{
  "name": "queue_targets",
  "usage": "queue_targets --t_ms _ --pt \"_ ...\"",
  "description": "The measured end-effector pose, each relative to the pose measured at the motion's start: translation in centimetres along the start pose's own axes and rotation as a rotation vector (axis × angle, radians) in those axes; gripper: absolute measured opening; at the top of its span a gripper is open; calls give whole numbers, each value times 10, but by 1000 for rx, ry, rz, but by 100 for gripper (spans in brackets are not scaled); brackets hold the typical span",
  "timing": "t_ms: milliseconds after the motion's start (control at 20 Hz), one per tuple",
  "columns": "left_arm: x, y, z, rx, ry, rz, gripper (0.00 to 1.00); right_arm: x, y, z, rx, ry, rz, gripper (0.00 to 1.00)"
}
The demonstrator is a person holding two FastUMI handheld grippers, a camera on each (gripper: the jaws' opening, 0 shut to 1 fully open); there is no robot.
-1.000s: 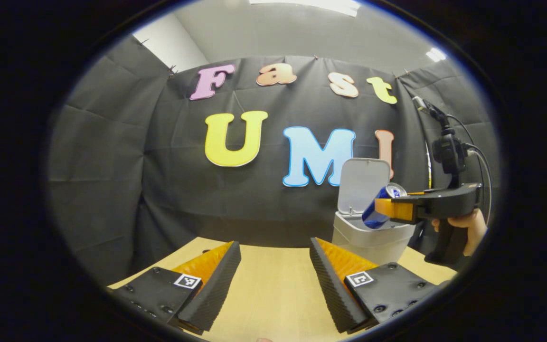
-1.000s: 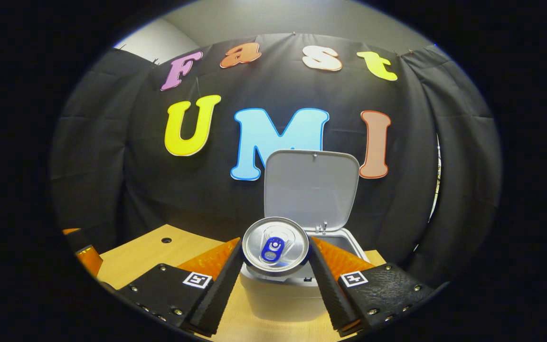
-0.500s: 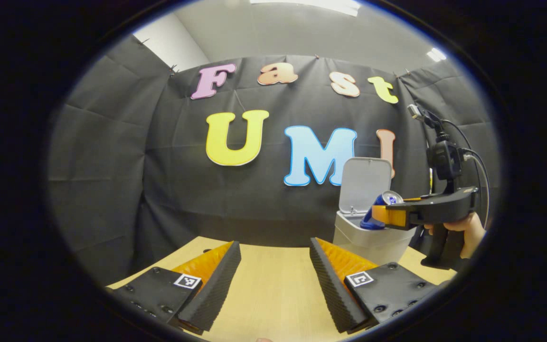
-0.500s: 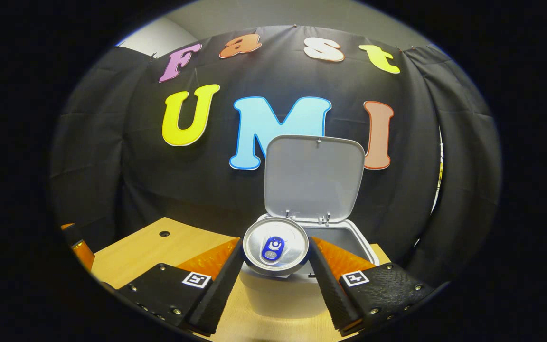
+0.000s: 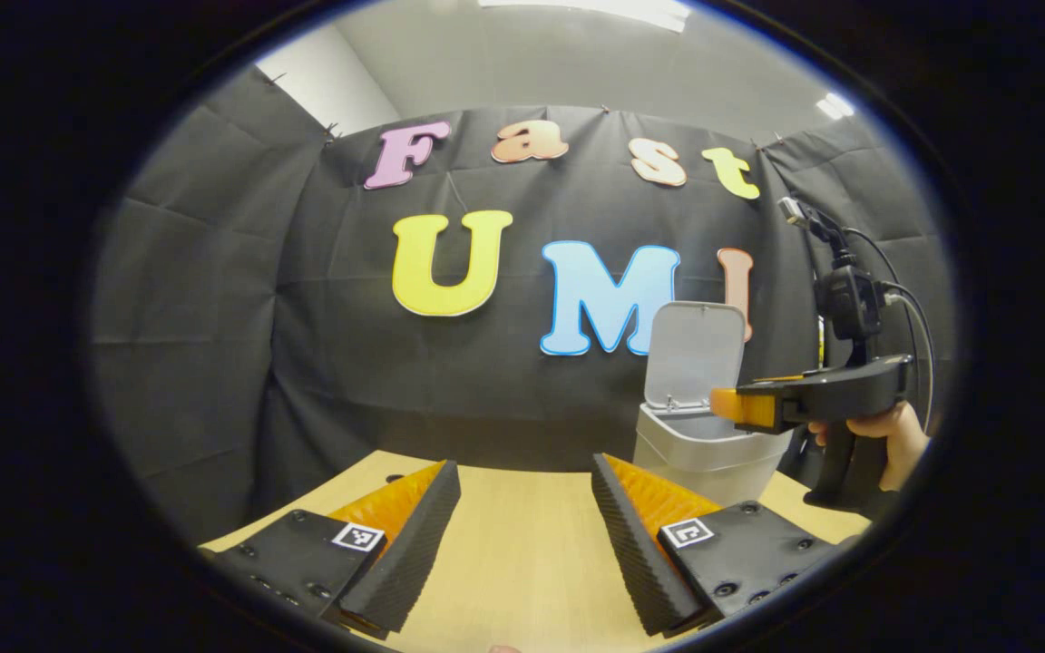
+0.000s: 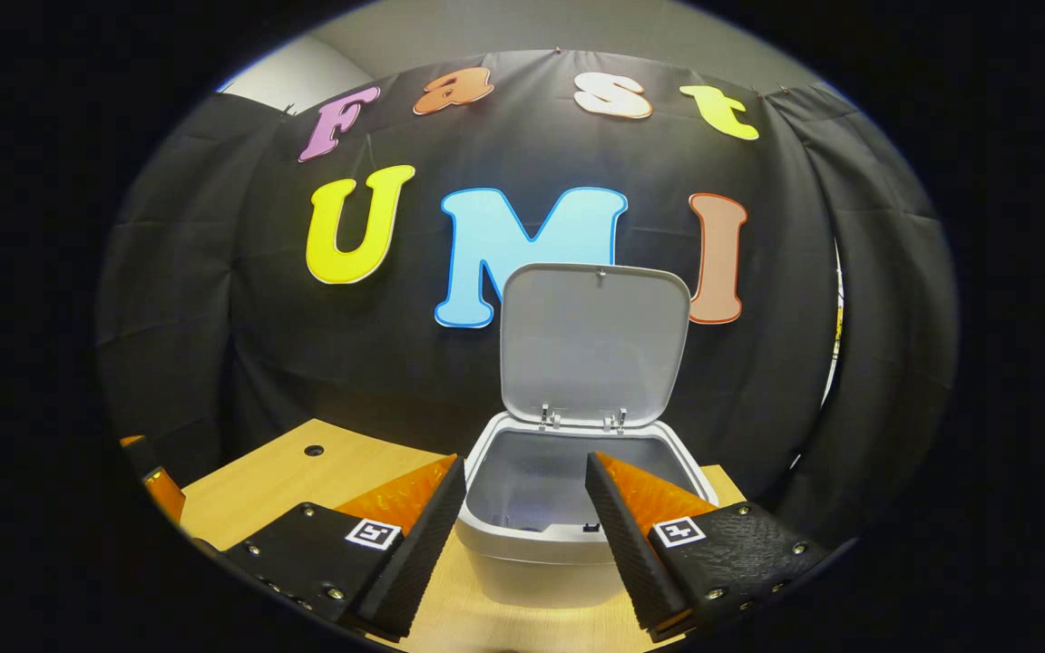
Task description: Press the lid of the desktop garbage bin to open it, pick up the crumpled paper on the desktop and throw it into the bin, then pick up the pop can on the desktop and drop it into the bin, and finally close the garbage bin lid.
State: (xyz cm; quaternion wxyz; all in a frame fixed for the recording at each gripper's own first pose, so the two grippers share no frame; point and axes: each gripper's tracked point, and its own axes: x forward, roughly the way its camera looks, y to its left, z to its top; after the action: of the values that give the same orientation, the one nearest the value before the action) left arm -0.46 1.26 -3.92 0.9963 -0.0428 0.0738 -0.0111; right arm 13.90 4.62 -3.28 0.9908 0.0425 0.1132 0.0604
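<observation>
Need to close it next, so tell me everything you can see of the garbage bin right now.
The garbage bin is a small, pale grey, plastic-looking box with rounded corners, standing upright on the wooden desktop before the black cloth wall. Its lid is open, standing near vertical on two hinges at the back rim. The interior looks shadowed; contents unclear. The right gripper hovers open at the front rim; contact unclear.

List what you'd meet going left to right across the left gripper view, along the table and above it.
Left gripper over the table → bin with raised lid → right gripper → hand holding it.
</observation>
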Motion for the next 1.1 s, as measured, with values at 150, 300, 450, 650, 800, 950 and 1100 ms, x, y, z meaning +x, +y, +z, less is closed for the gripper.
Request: queue_targets --t_ms 150,300,450,650,800,950,1100 --pt "-2 3 2 3 -6 8 95 0 -7 9 17 -10 -14 86" --pt "-4 6 2 3 -7 13 95 2 -18 20 12 -12 -45 86" --pt "-5 10 4 7 -13 20 95 6 -28 38 24 -30 -71 86" --pt "-5 10 4 5 -6 3 95 16 -38 63 55 -34 -98 86" --pt "0 13 7 18 -13 -5 95 24 -44 81 80 -48 -110 86" --pt "5 17 8 5 -14 -14 95 35 -49 94 79 -56 -129 86" --pt "14 22 6 5 -4 -28 95 45 -56 110 74 -73 -158 83"
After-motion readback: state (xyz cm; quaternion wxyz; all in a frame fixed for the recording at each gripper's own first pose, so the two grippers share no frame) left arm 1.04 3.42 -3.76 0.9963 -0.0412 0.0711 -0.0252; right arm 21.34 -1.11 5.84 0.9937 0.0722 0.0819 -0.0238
